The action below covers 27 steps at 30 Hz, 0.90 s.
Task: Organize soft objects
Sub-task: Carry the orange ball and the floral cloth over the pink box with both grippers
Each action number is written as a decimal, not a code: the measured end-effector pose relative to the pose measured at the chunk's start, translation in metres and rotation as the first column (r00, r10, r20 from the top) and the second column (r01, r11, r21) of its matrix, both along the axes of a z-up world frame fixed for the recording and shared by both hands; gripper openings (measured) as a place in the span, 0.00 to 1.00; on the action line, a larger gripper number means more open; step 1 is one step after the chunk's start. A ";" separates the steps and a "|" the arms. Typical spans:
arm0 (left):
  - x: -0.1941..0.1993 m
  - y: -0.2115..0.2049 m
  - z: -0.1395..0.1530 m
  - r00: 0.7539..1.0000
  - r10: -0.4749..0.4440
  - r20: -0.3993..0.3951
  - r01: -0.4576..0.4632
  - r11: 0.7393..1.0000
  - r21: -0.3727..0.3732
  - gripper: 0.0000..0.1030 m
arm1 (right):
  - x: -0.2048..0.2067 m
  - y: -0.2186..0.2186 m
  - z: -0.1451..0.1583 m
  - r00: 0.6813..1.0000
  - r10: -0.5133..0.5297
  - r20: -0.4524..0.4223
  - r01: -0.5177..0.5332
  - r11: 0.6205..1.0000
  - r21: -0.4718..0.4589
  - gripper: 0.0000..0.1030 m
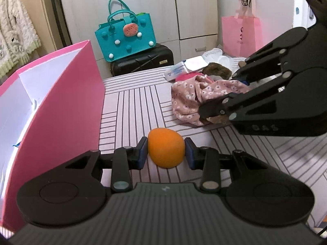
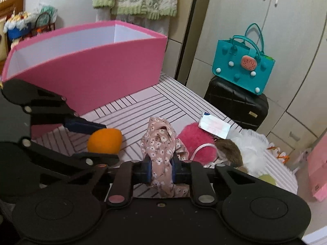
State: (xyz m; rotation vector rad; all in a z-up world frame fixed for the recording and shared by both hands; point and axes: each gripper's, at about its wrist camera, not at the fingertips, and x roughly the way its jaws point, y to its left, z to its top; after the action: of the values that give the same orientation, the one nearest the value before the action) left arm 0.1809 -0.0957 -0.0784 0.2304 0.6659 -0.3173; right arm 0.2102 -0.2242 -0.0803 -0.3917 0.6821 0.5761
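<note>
My left gripper (image 1: 166, 151) has its blue pads pressed against both sides of an orange ball (image 1: 166, 147), so it is closed on it about as wide as the ball itself. The ball is round, matte and fuzzy-looking, plain orange with no markings, and it sits low over the striped bedcover (image 1: 132, 102), just beside the pink box (image 1: 67, 102). I cannot tell whether it touches the cover.

My right gripper (image 2: 161, 168) is pinched nearly closed on a floral cloth (image 2: 163, 147). The cloth is dusty pink with small white flowers, thin and crumpled; one bunch rises above the pads and the rest hangs below them. From the left wrist camera the same cloth lies in a loose heap on the cover with the right gripper's fingers in its near edge.

The pink box is open at the top, white inside, and stands on the cover to the left of both grippers.

Behind the cloth, in the right wrist view, lie a bright pink fluffy ball (image 2: 196, 140) with a thin pink cord, a brown furry piece (image 2: 231, 151), something white and frilly (image 2: 253, 147) and a small white packet (image 2: 214, 126) resting on the pink ball. A teal handbag (image 2: 243, 69) stands on a black suitcase (image 2: 237, 106) past the bed's edge.
</note>
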 end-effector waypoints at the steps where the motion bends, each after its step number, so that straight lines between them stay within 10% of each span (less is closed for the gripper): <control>1: -0.001 0.001 0.001 1.000 -0.006 -0.007 0.006 1.000 -0.003 0.35 | -0.003 -0.001 0.001 1.000 -0.002 -0.010 0.002 1.000 0.019 0.18; 27: -0.048 0.040 0.046 0.958 -0.225 -0.177 0.200 0.968 -0.152 0.35 | -0.060 -0.009 0.024 0.977 -0.053 -0.206 0.096 0.974 0.205 0.19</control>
State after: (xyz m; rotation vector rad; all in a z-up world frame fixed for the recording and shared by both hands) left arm 0.1327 -0.0559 -0.0323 0.1454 0.8099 -0.5949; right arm 0.1501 -0.2334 -0.0559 -0.1064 0.8144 0.6151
